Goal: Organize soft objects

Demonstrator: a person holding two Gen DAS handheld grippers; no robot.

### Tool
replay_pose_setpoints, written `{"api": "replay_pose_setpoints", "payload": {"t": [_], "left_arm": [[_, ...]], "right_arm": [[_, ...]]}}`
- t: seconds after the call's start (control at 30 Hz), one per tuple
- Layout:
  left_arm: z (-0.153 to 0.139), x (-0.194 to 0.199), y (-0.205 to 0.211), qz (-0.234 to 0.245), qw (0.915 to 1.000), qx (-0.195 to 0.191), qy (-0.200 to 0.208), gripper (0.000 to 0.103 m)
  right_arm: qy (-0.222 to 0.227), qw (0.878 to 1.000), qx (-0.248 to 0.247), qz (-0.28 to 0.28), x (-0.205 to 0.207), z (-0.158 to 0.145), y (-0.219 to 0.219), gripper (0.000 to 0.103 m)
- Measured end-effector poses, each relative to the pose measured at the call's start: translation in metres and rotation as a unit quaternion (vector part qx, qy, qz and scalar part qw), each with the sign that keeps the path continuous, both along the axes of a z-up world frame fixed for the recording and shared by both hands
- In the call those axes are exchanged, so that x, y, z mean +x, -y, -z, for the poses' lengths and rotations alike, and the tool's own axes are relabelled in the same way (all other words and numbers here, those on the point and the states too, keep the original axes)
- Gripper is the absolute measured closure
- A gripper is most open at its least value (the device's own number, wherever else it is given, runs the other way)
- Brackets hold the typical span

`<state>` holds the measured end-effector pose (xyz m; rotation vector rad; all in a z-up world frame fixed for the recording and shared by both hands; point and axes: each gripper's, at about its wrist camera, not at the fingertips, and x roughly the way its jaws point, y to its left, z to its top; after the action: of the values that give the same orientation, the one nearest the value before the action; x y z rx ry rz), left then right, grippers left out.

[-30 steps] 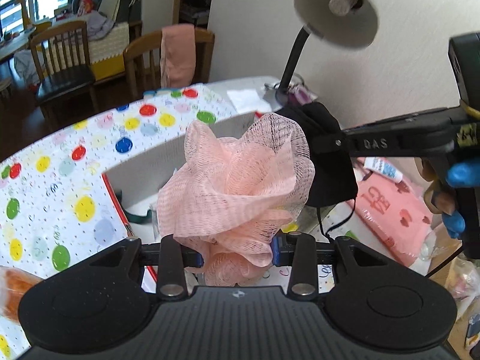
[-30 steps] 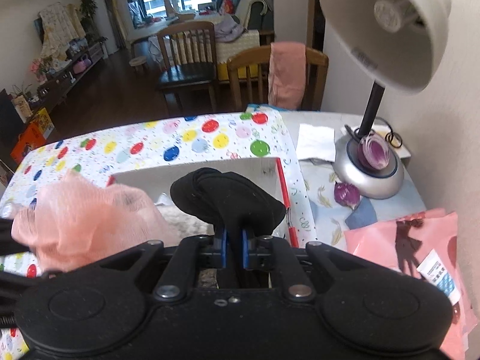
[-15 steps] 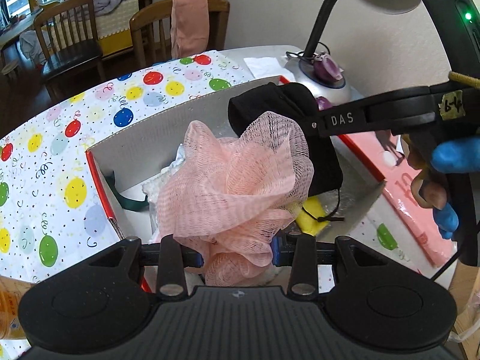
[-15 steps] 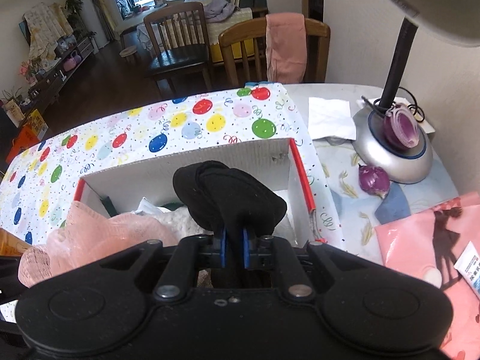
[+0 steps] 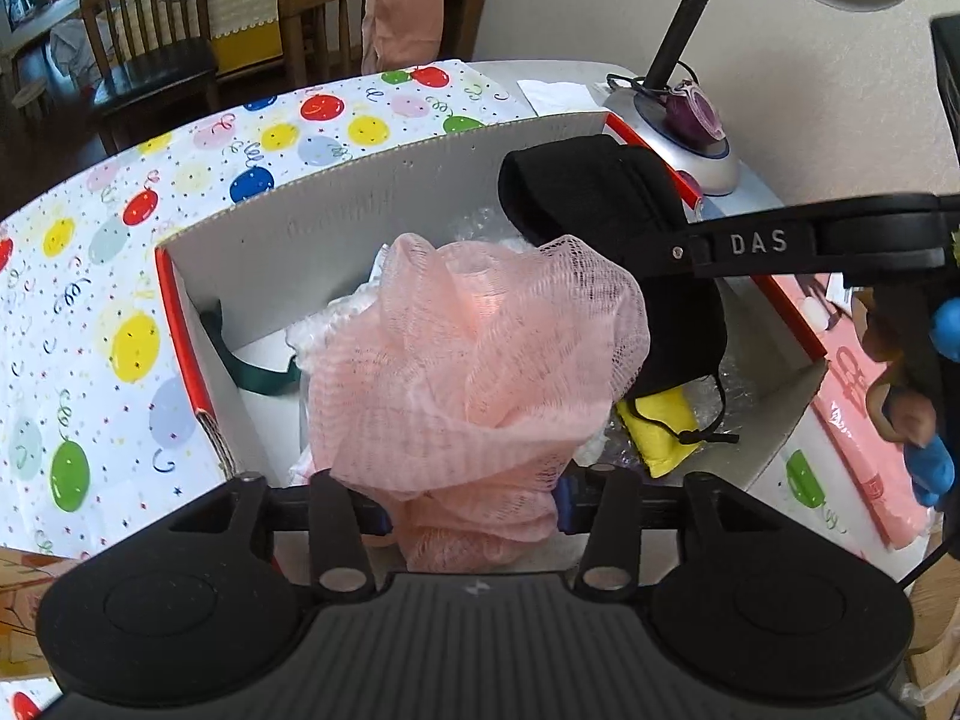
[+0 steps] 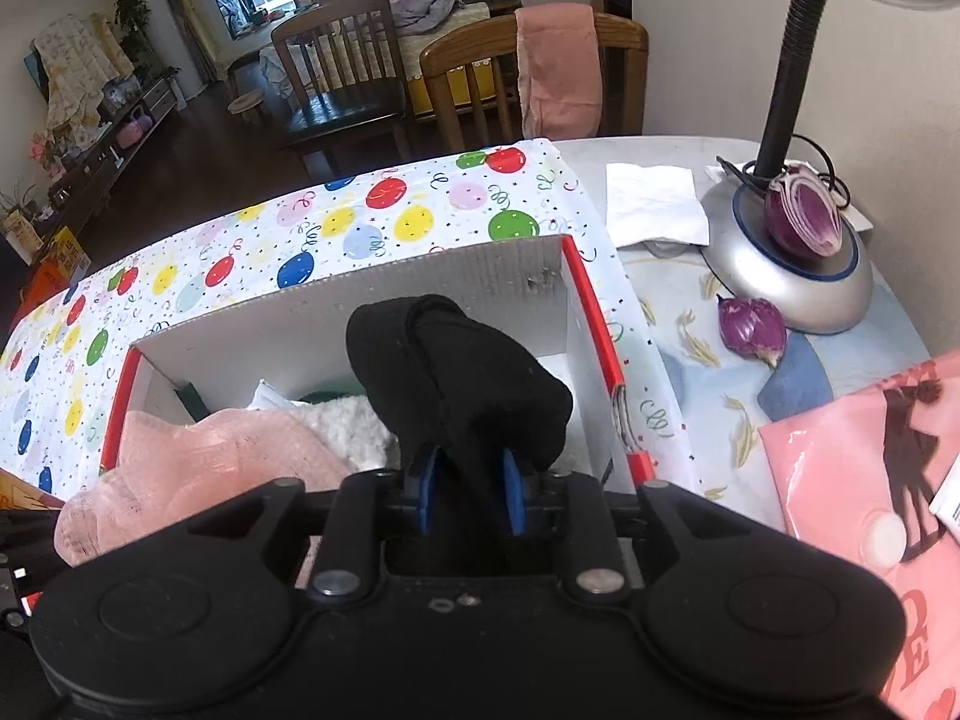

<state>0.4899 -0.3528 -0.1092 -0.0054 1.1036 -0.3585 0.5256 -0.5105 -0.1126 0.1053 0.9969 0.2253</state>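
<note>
My left gripper (image 5: 474, 507) is shut on a pink mesh bath pouf (image 5: 474, 360) and holds it over the open white box with red edges (image 5: 180, 324). My right gripper (image 6: 471, 495) holds a black cloth face mask (image 6: 444, 372) over the same box (image 6: 591, 312); its blue pads (image 6: 427, 495) stand a little apart around the cloth. The mask (image 5: 600, 198) and the right gripper's finger (image 5: 756, 243) also show in the left wrist view. The pouf (image 6: 198, 462) shows at the lower left of the right wrist view. The box holds white fluffy fabric (image 6: 345, 429), a yellow item (image 5: 660, 426) and a green strap (image 5: 258, 375).
The box sits on a balloon-print cloth (image 6: 360, 228). A desk lamp base (image 6: 792, 264) with a cut red onion (image 6: 804, 219) stands to the right, with another onion piece (image 6: 750, 327), a white napkin (image 6: 651, 204) and a pink bag (image 6: 852, 480). Wooden chairs (image 6: 342, 78) stand behind the table.
Both grippers have come down and forward over the box with their loads. The right gripper's pads have parted a little around the mask.
</note>
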Motion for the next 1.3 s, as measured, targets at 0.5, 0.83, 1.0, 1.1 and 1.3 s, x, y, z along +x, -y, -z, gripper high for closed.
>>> {"api": "replay_pose_setpoints", "payload": {"t": [0.5,0.83,1.0,1.1,1.3], "left_arm": [[-0.011,-0.018,-0.018,-0.013,0.9984,-0.054,0.007,0.033],[-0.045,-0.046,-0.042,-0.009,0.9956,-0.08,0.048,0.031],[-0.07,-0.068,-0.054,-0.006,0.9931,-0.077,0.088,0.031],[-0.082,-0.081,-0.066,-0.004,0.9912,-0.078,0.107,0.031],[-0.102,-0.112,-0.088,-0.002,0.9867,-0.068,0.148,0.031]], "right_arm": [[0.029,1.0,-0.01,-0.001,-0.036,-0.024,0.004,0.049],[0.078,0.997,-0.01,-0.014,-0.079,-0.066,-0.009,0.039],[0.107,0.994,0.003,-0.018,-0.107,-0.085,-0.017,0.034],[0.124,0.992,0.01,-0.018,-0.125,-0.093,-0.022,0.032],[0.152,0.988,0.019,-0.021,-0.159,-0.105,-0.037,0.027]]}}
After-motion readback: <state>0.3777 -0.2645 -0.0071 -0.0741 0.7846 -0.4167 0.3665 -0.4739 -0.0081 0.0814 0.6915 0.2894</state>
